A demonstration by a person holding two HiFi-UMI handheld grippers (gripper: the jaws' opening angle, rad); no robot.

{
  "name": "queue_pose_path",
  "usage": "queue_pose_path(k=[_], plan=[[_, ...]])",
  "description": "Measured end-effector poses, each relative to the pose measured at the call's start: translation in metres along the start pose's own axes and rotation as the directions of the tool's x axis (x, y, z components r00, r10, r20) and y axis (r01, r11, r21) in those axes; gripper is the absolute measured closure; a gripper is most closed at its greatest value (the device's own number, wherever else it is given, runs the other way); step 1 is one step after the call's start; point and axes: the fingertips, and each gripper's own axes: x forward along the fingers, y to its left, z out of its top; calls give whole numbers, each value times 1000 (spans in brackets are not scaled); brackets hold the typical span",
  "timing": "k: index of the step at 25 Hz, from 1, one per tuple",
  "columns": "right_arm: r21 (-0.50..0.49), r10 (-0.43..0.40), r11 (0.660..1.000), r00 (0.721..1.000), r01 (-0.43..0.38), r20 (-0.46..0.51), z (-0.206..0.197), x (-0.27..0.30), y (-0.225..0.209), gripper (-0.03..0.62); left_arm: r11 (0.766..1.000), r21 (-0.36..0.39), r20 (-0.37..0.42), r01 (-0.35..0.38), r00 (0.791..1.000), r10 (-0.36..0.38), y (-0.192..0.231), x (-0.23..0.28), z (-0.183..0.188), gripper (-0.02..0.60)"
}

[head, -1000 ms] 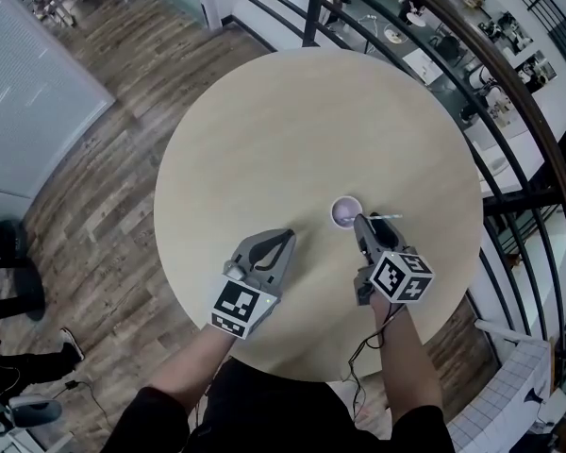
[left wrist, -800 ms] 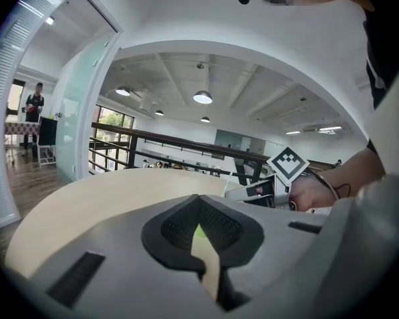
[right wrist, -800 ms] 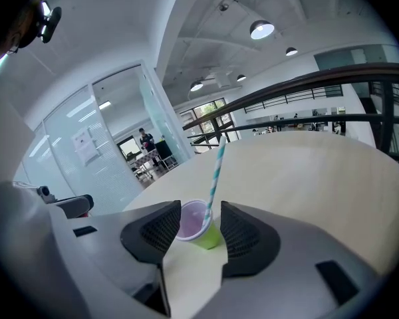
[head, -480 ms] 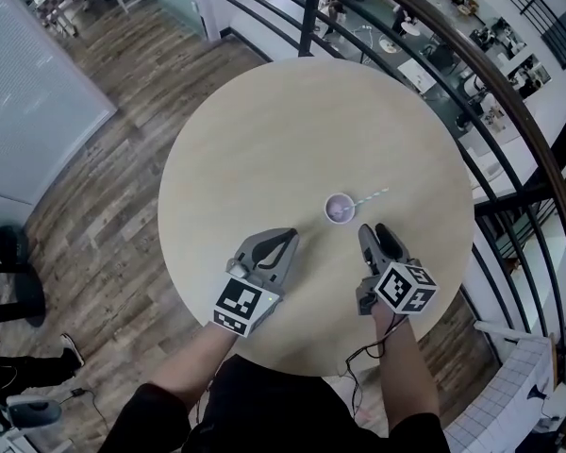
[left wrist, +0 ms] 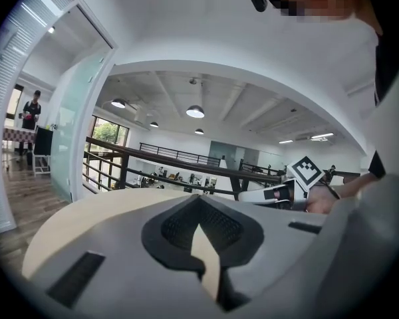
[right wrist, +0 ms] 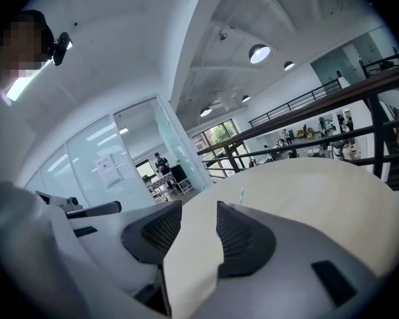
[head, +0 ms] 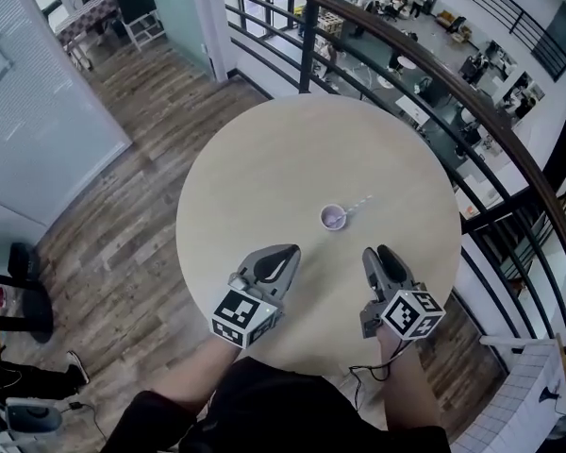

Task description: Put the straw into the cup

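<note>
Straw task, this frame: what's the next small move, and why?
Probably none at the cup: the straw leans in it, the right gripper has just been opening and is empty, the left gripper is shut on nothing, both clear of the cup. I'd rest both near the table edge.

Head view: from high above the near edge of the round table (head: 292,159), facing forward and steeply down, far enough off to take in the whole top, the floor around it and the railing (head: 307,45) on the far side.

Left gripper (head: 289,251) view: low at the near left of the table, almost level, looking along its own jaws toward the far railing, very close to them.

Right gripper (head: 378,252) view: low at the near right, aimed far and slightly left, toward the glass wall (head: 38,92).

Shared by all three: table top and railing. Shared by head and right gripper views: the straw (head: 358,204).
</note>
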Motion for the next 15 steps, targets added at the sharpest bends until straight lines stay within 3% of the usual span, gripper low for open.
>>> queue_pose_path(k=[5,10,15], plan=[[-53,56,997,994,-51,97,32,-37,34,470,999,47,43,17,999,-19,-23,-17,32,576],[-61,96,994,980,-86,174,60,-75,63,508,999,28,110,45,993,-48,-46,-40,65,577],[-158,129,983,967,-95,218,76,-104,81,539,995,100,151,-12,989,-3,-53,-60,79,577]])
